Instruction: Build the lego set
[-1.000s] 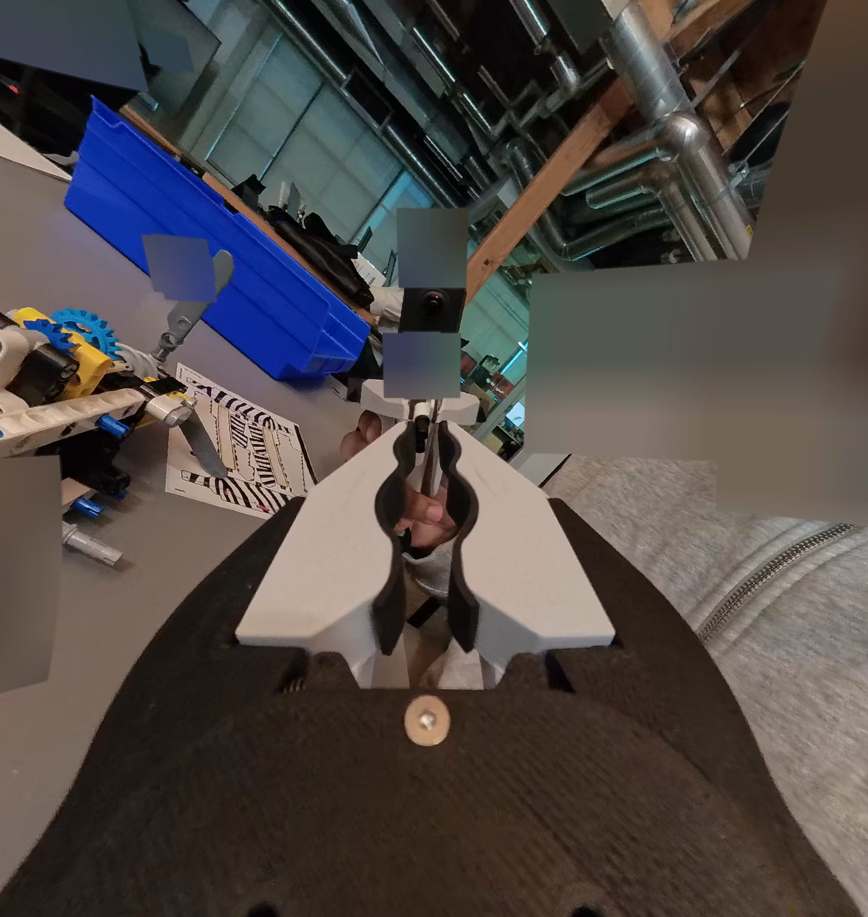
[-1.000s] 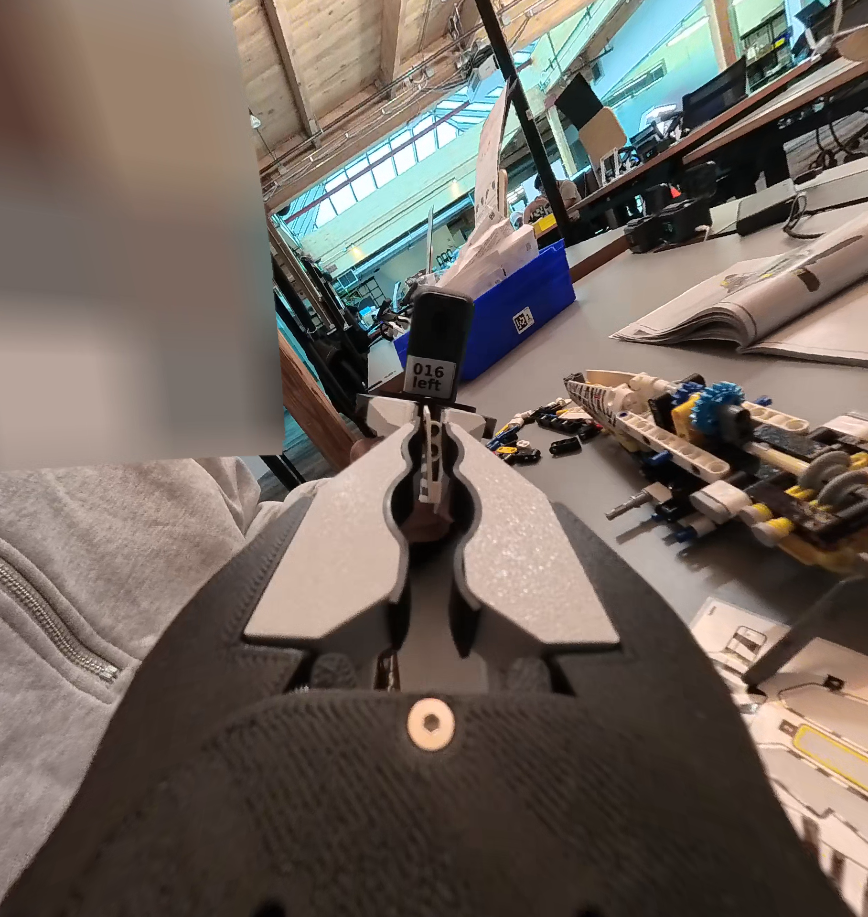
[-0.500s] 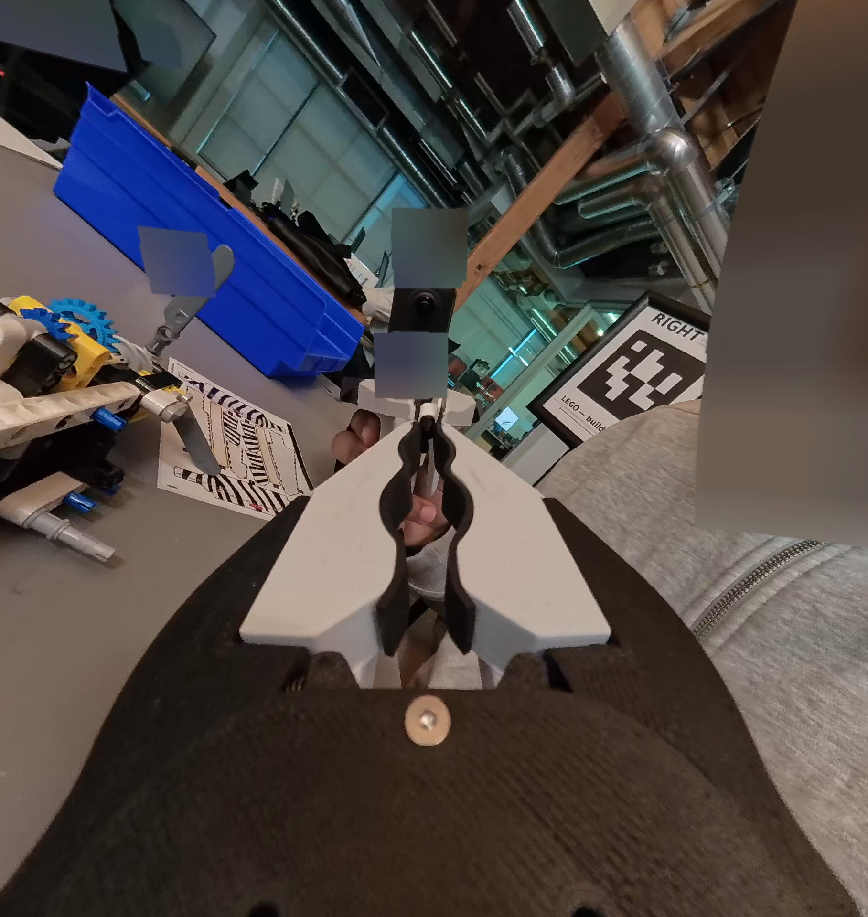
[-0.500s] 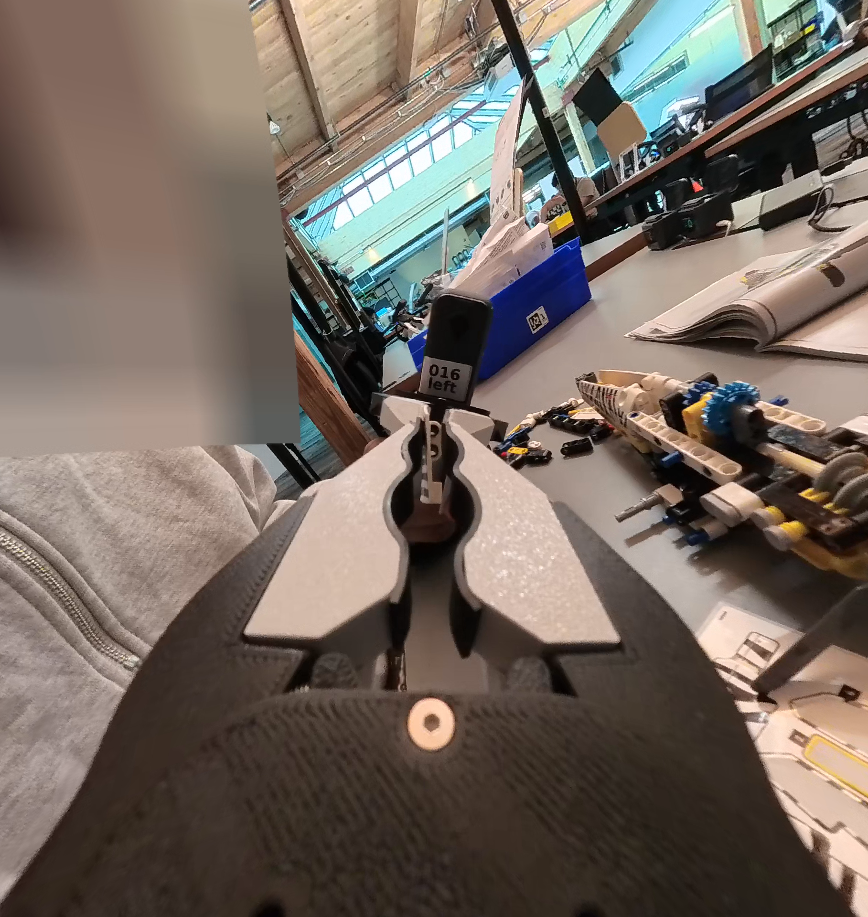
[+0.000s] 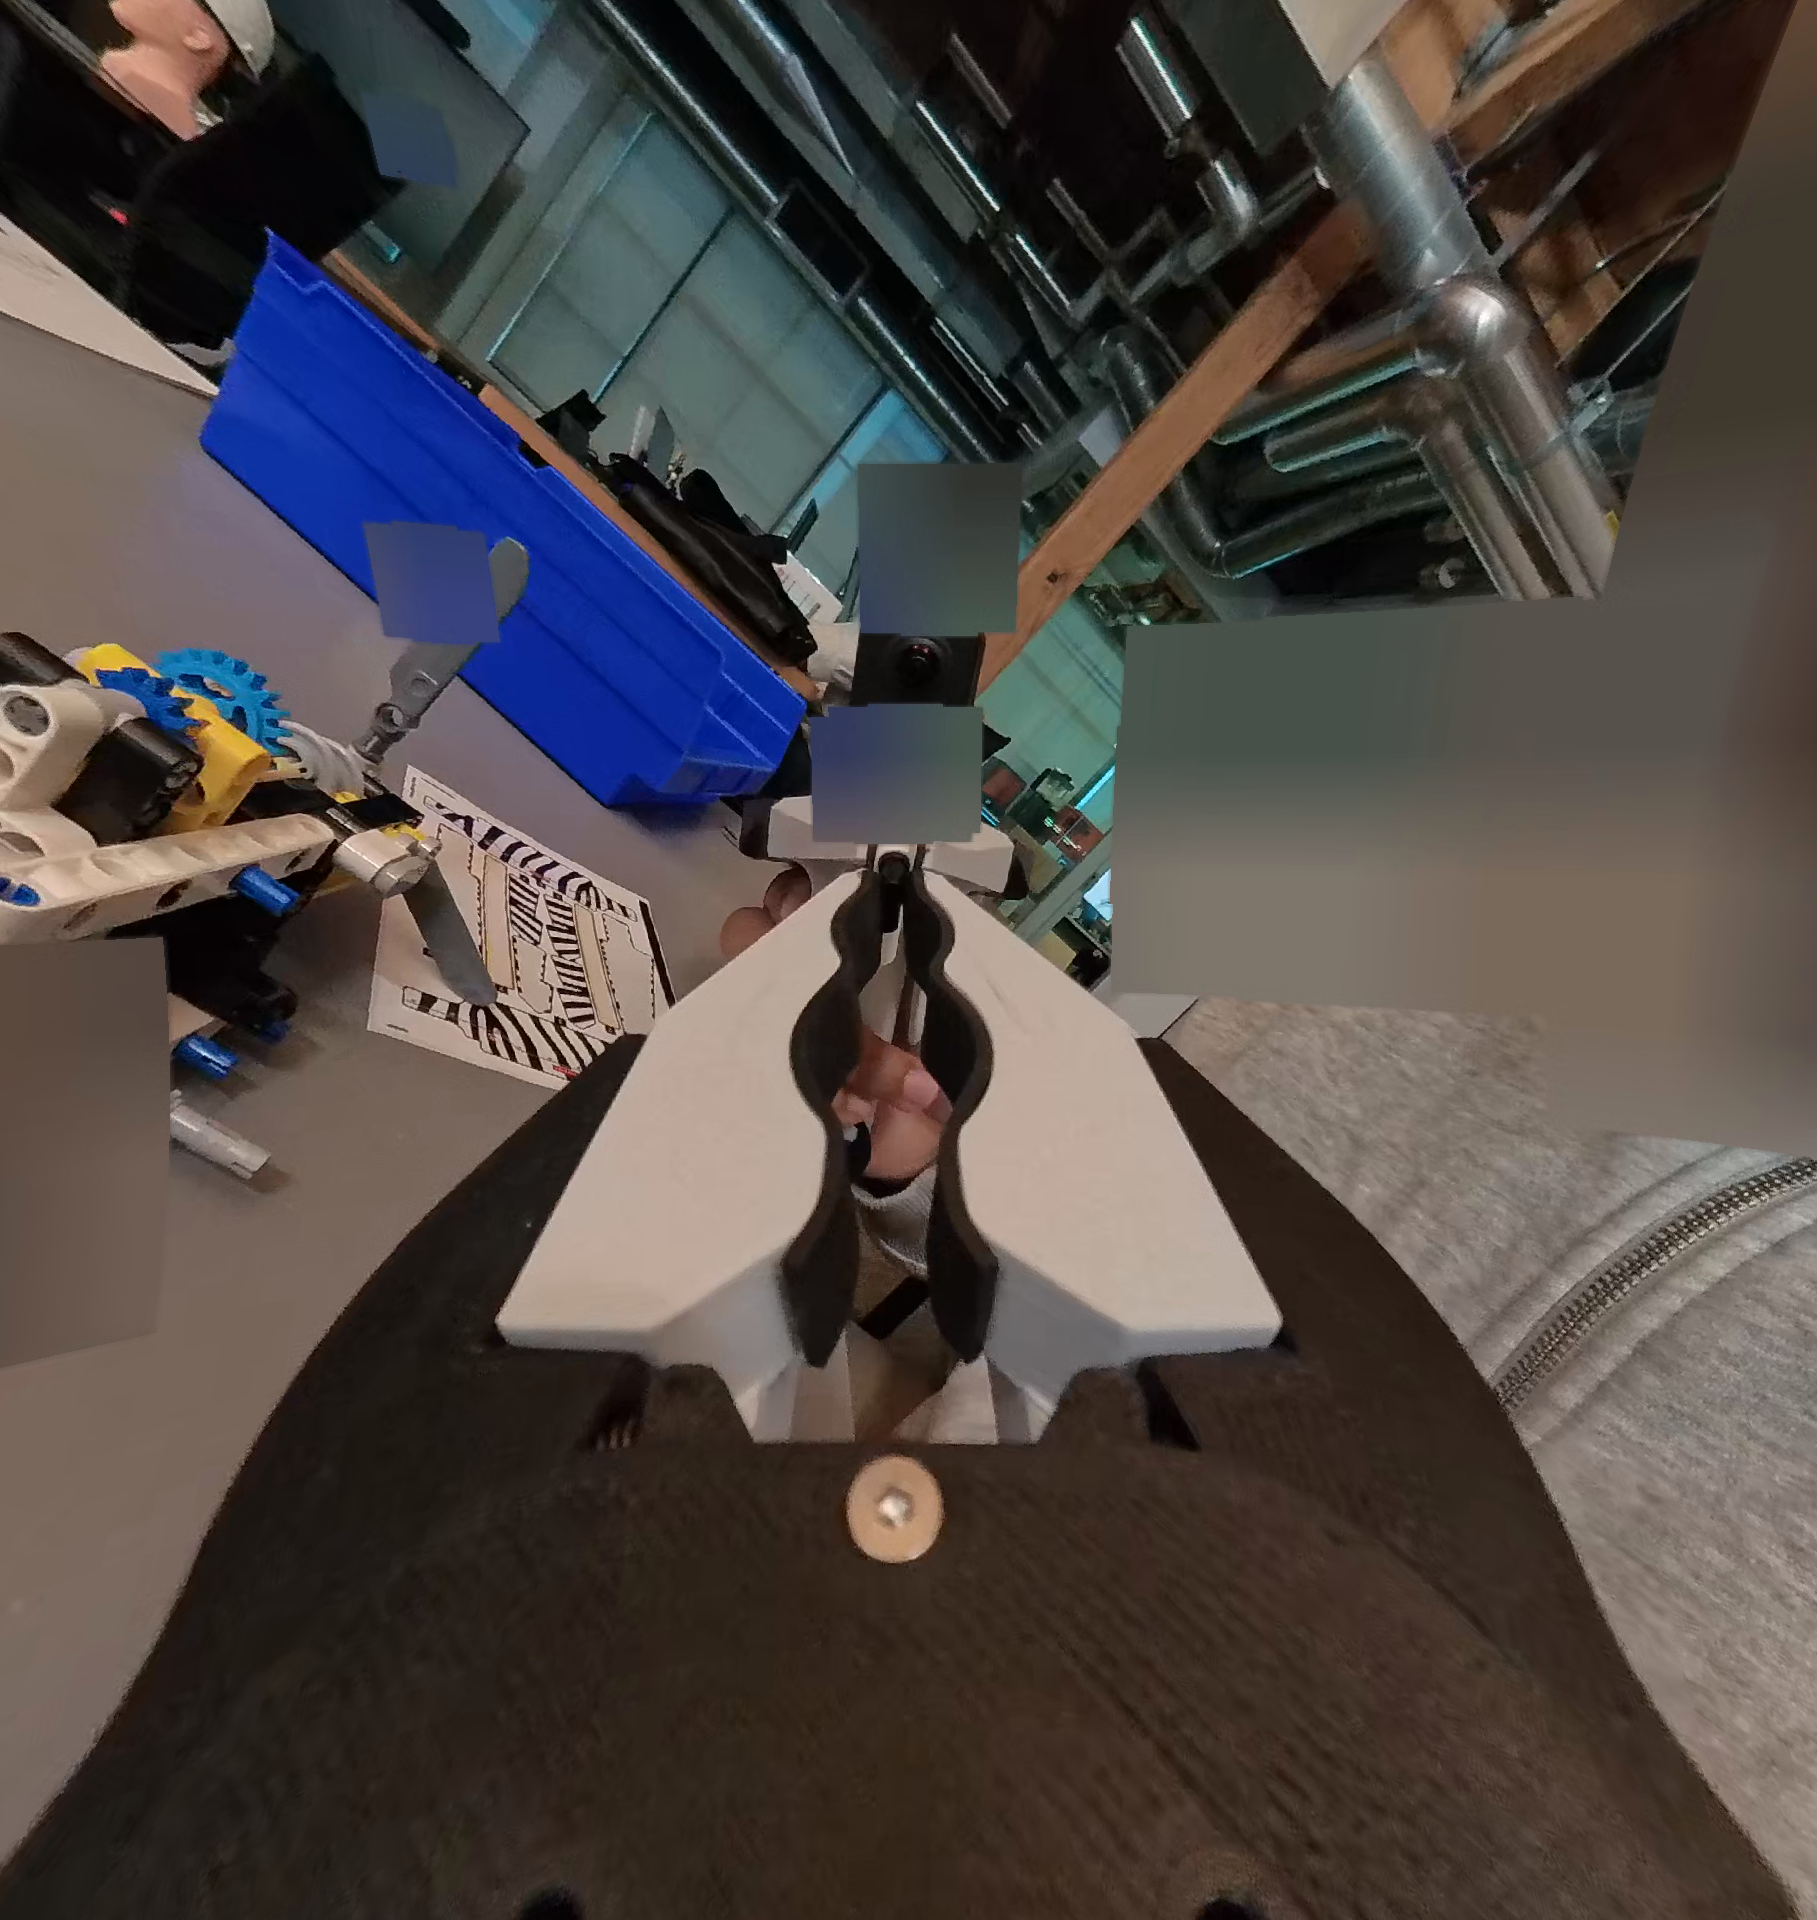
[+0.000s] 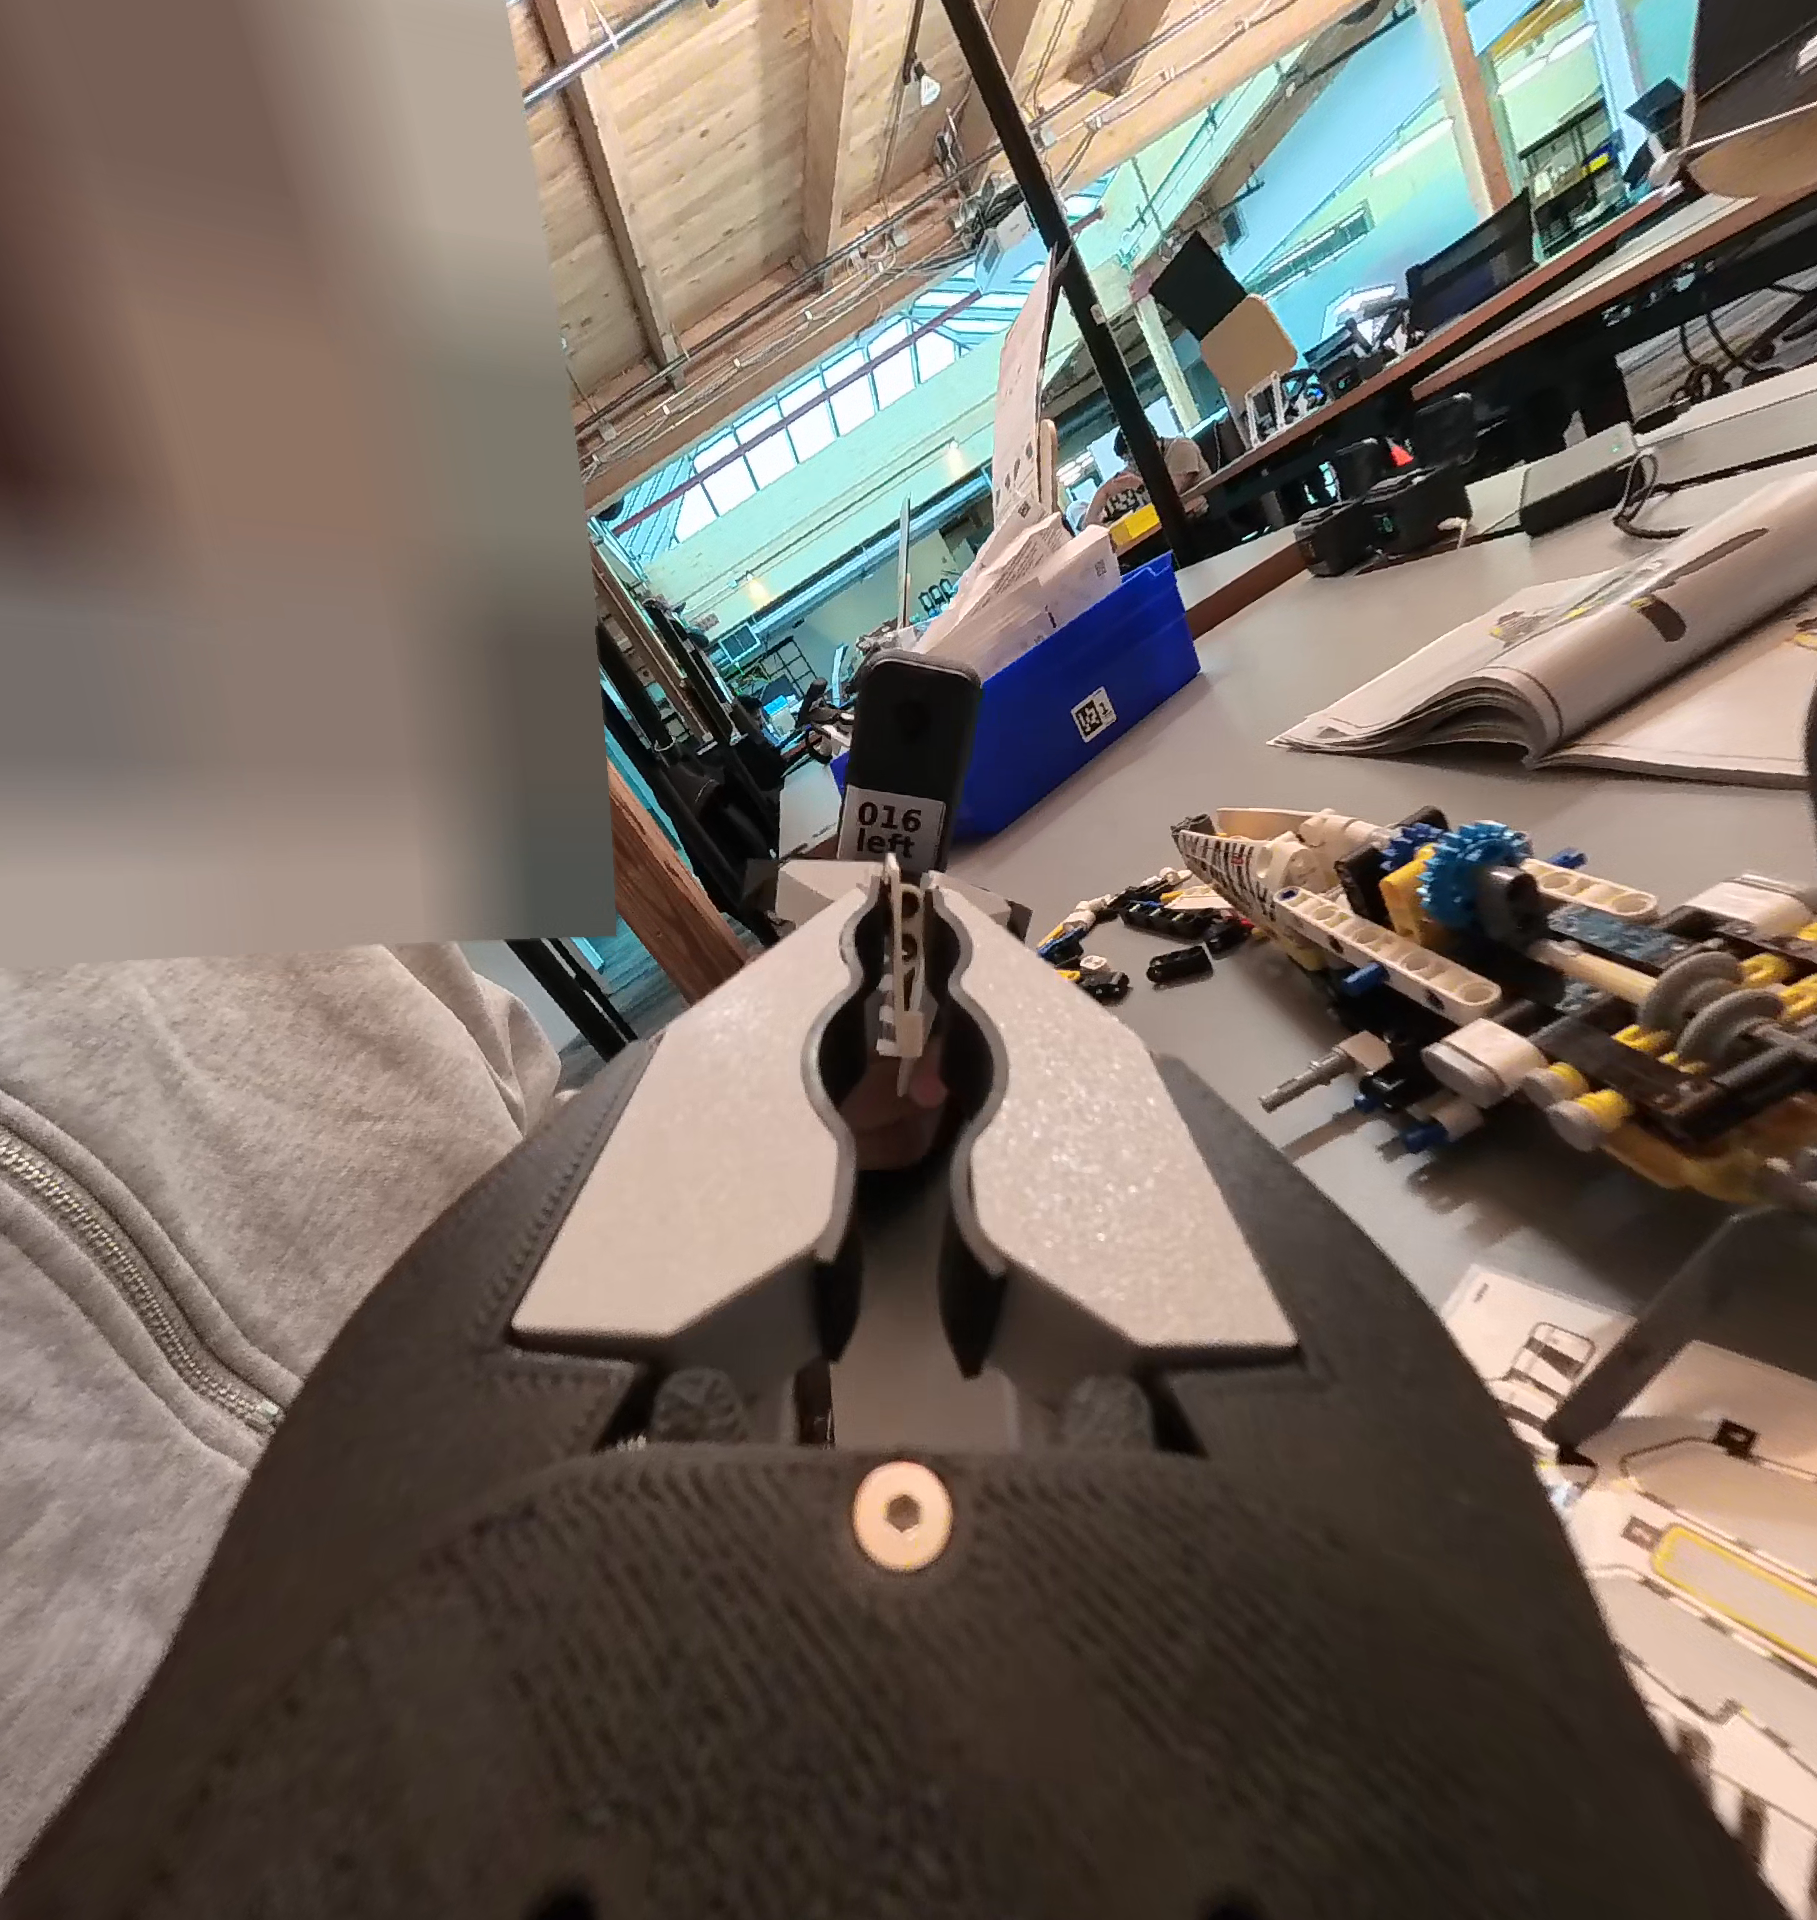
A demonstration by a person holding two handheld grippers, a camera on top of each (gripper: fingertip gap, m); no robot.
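Warehouse-type room, exposed pipes and timber beams overhead, grey table (image 6: pixel 1299 644) with the half-built lego model (image 6: pixel 1506 997) at centre right of the right wrist view and at far left in the left wrist view. Both grippers are raised off the table and face each other tip to tip in front of a person in a grey zip hoodie (image 5: pixel 1610 1351). Compared with a second ago almost nothing has moved: small camera drift only, the model sits slightly differently in frame, and the tips are still pressed together. Right gripper (image 6: pixel 904 914) is clenched on a small white lego piece (image 6: pixel 906 971) standing upright between its jaws; left gripper (image 5: pixel 893 883) is nearly closed at the tips around something thin, can't tell for sure what it grips, likely the same piece. My read: a mid-air handover or regrip, no part added to the model yet. Loose small parts (image 6: pixel 1143 935) lie just beside the model's nose. Writing: a printed label on the other gripper's black camera stick, a square code tag on the blue bin (image 6: pixel 1070 707), a striped sticker sheet (image 5: pixel 530 935), an open instruction booklet (image 6: pixel 1610 665); not transcribed, no brand legible
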